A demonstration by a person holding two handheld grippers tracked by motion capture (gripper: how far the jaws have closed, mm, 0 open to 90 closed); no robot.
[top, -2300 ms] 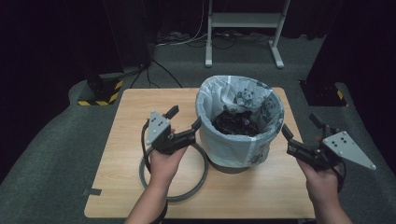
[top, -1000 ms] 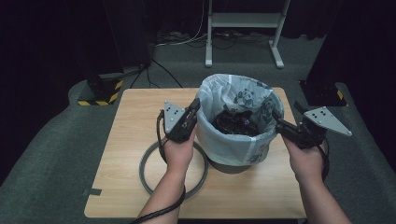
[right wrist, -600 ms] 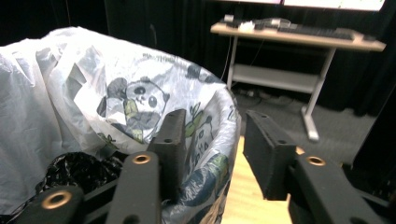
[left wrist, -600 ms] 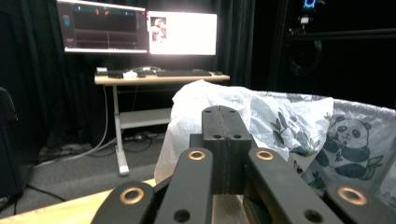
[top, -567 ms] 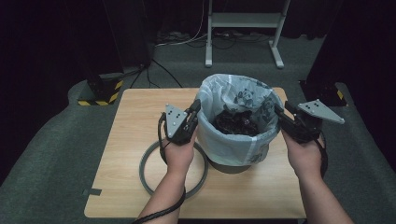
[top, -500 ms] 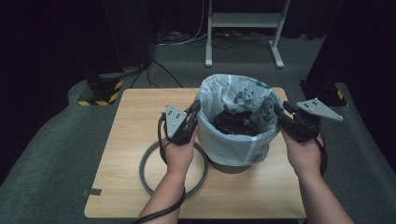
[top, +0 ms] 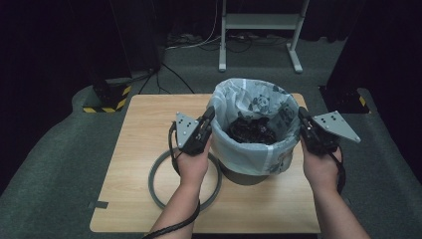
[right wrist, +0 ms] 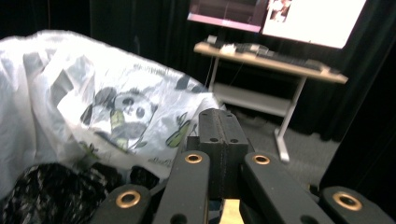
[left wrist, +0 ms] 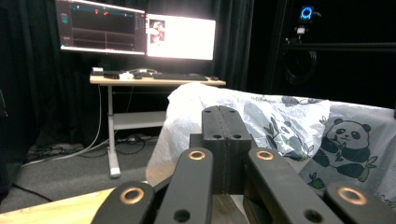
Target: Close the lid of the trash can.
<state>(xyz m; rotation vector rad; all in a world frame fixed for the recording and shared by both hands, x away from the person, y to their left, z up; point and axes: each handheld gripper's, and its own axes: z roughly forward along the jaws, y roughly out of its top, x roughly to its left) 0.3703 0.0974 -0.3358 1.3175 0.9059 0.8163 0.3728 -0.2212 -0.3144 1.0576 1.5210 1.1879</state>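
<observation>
**Both claws closed at opposite rims of the lined bin**

High view. One wooden surface (top: 149, 134) on grey carpet, dark all round. One bin, lined with a white panda-print bag (top: 254, 129), stands right of centre, towards the far edge; its base sits close to the right edge of the surface. Dark material fills the inside of the bag. One grey ring (top: 158, 189) lies flat on the near left part of the surface, partly under the left forearm. Open wood remains to the left and along the near edge; little room to the right of the bin. The left claw (top: 209, 115) is at the left rim of the bag, the right claw (top: 300, 115) at the right rim, one on each side and level with each other. From here I cannot tell whether bag film is caught in either.

Left gripper view. Jaws pressed flat together, no gap between them. Bag rim rises just behind and to the right of the tips; whether any film is pinched is hidden. One desk with two monitors stands far behind.

Right gripper view. Jaws have just been closing and now meet, no gap visible. Bag wall lies to the left, dark contents low at left; no film clearly shows between the jaws.
</observation>
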